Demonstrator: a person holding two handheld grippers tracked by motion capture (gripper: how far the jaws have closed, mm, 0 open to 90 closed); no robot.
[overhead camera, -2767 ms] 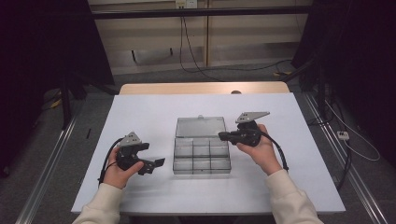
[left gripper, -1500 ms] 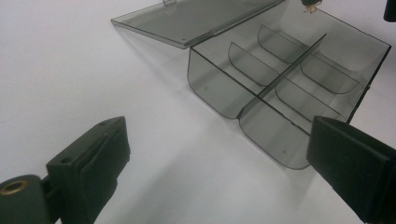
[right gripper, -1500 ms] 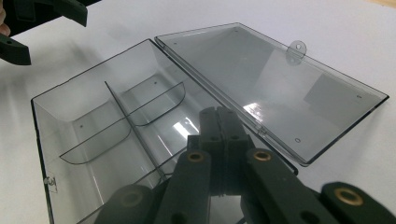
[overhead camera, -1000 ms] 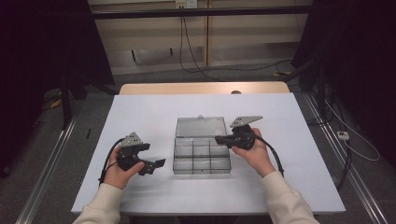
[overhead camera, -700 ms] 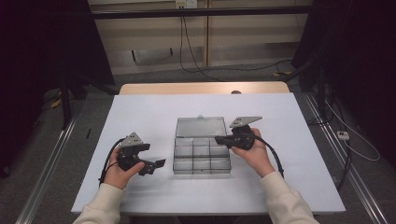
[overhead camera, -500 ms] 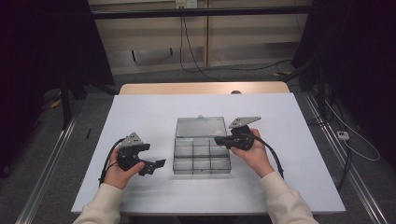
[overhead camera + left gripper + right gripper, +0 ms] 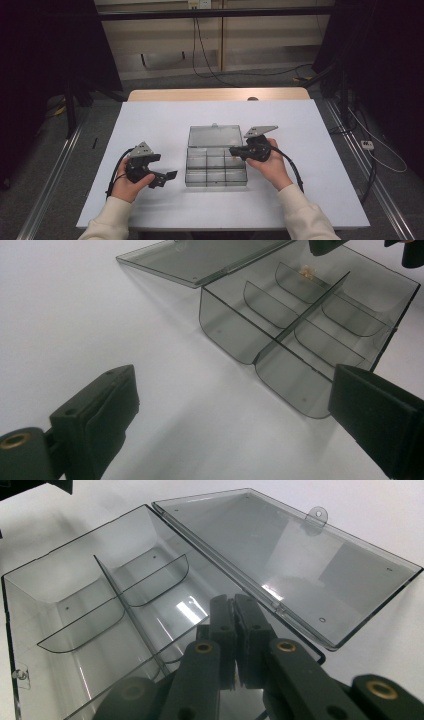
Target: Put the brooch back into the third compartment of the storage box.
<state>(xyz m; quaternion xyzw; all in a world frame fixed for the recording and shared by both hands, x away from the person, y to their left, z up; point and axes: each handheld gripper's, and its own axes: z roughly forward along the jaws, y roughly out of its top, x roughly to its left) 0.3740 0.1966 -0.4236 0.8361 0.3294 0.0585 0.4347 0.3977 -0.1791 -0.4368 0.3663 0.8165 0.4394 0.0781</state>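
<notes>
Now the right black two-jaw gripper has its jaws pressed together with nothing visible between them; in the right gripper view they hang over the near compartment of the box, beside the hinge. The left black two-jaw gripper is spread wide and holds nothing; it sits just left of the box, apart from it, and its own view looks between the two pads at bare table and the box's corner.

Between the hands lies the smoky transparent plastic compartment box, its hinged clear lid folded back flat on the table on the far side. Dividers split the box into small cells. One far cell holds a small pale object, too small to identify; the other cells look empty.

Everything rests on a white rectangular table with a light wooden strip along its far edge. Beyond it are a grey floor, trailing black cables, and dark curtains at both sides. The person wears cream sleeves.
</notes>
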